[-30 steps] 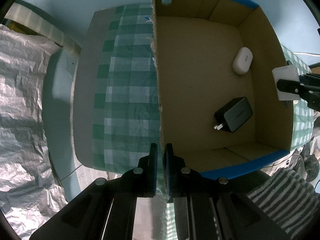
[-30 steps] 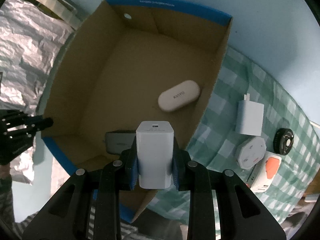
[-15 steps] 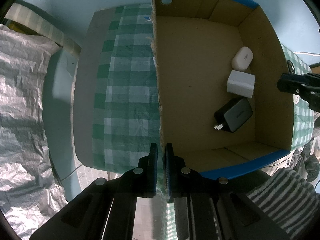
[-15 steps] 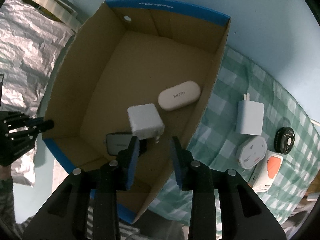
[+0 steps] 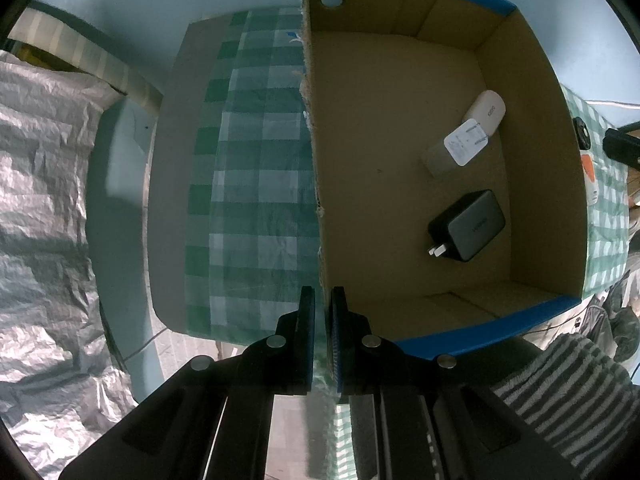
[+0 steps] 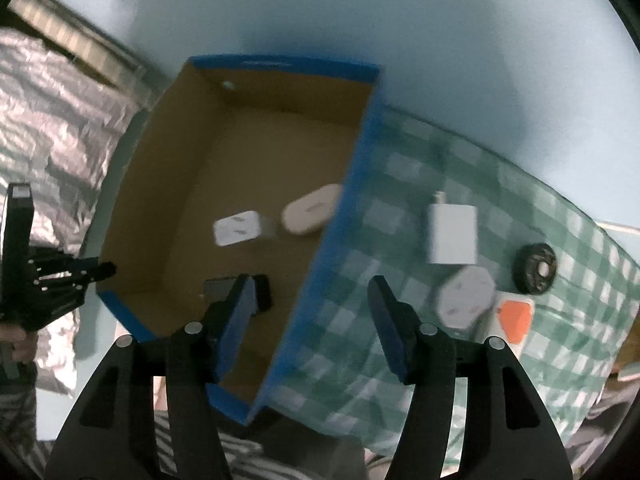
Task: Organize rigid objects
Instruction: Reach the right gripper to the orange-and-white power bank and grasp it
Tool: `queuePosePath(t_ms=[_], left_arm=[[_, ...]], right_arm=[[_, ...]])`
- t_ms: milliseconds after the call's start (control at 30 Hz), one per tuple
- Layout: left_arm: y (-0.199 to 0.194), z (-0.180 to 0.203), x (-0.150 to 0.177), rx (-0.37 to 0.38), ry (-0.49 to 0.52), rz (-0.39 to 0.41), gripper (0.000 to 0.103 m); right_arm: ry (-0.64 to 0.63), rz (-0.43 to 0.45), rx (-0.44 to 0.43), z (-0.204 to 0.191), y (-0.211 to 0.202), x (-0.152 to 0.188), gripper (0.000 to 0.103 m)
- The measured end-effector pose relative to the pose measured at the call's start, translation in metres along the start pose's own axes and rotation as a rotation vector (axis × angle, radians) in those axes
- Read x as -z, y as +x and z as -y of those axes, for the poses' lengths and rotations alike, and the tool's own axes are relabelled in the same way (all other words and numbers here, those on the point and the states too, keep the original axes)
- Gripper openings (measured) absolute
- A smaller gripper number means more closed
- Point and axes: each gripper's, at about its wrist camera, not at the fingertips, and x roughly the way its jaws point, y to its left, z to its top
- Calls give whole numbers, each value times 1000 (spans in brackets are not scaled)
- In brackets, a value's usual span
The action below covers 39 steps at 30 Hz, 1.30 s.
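Pinching the cardboard box by its near wall, the left gripper looks down on a white charger, white case and black charger inside. From the right wrist, the right gripper has just been opening, empty, above the box rim; another white charger lies on the checked cloth.

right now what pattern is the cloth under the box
Green and white checks on the cloth, clearest in the left wrist view.

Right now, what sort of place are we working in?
Probably a home tabletop sorting spot: a green checked tablecloth, a cardboard box collecting chargers, and crinkled silver sheeting beside the table.
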Motion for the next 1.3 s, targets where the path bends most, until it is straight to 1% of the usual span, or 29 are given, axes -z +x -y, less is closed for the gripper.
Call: queuePosePath(t_ms=[133, 200, 300, 433, 600, 667, 767, 833, 967, 1167, 1300], left_arm=[[0, 0, 1, -1, 1, 0, 9], [-1, -1, 1, -2, 2, 1, 9], [0, -2, 1, -3, 2, 0, 9], [0, -1, 1, -7, 1, -1, 9], [0, -1, 1, -9, -2, -3, 9], [1, 0, 1, -13, 0, -5, 9], [1, 0, 1, -14, 0, -7, 9], [1, 0, 2, -14, -4, -8, 9], [1, 0, 2, -14, -5, -9, 9], [0, 0, 2, -10, -10, -10, 9], [0, 0, 2, -11, -6, -12, 9]], right_arm=[[63, -2, 22, 37, -4, 5, 60], [90, -8, 47, 57, -5, 9, 60], [138, -21, 80, 91, -2, 17, 64], [191, -66, 126, 129, 13, 28, 65], [236, -100, 139, 160, 37, 44, 66], [237, -95, 147, 168, 44, 49, 66], [236, -117, 140, 176, 57, 54, 66], [205, -109, 164, 175, 61, 55, 69], [187, -149, 198, 177, 75, 57, 69], [198, -177, 195, 184, 92, 56, 69], [190, -174, 205, 184, 93, 53, 68]])
